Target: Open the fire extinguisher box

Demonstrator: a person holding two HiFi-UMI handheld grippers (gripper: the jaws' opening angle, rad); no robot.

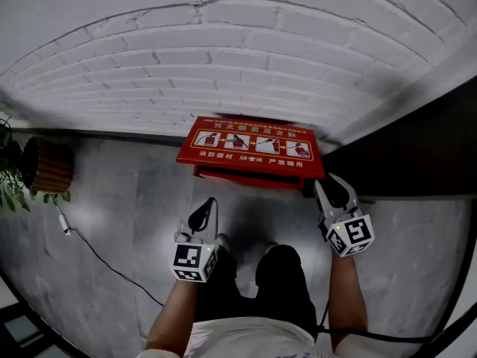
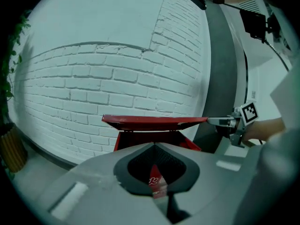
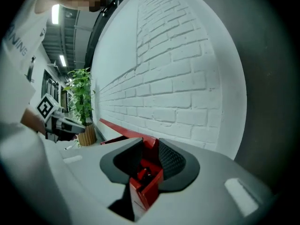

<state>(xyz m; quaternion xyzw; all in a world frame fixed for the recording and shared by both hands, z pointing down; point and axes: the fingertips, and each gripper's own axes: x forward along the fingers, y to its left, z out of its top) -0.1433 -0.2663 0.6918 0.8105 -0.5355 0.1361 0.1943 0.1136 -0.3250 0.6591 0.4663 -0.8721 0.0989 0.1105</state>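
The red fire extinguisher box [image 1: 246, 179] stands on the floor against the white brick wall. Its lid [image 1: 251, 146], printed with instruction pictures, is raised and roughly level. My right gripper [image 1: 333, 191] is at the lid's right front corner. In the right gripper view, that red corner [image 3: 146, 165] lies between the spread jaws [image 3: 151, 144], and the left pad stands clear of it. My left gripper [image 1: 205, 213] hangs in front of the box, left of centre and apart from it, its tips together and holding nothing. The left gripper view shows the lid [image 2: 154, 121] edge-on and the right gripper [image 2: 220, 121] at its end.
A plant in a brown pot [image 1: 46, 166] stands at the left by the wall, and a thin cable [image 1: 97, 256] trails across the grey floor. A dark panel [image 1: 417, 148] adjoins the wall to the right of the box. The person's legs [image 1: 279, 274] are just behind the grippers.
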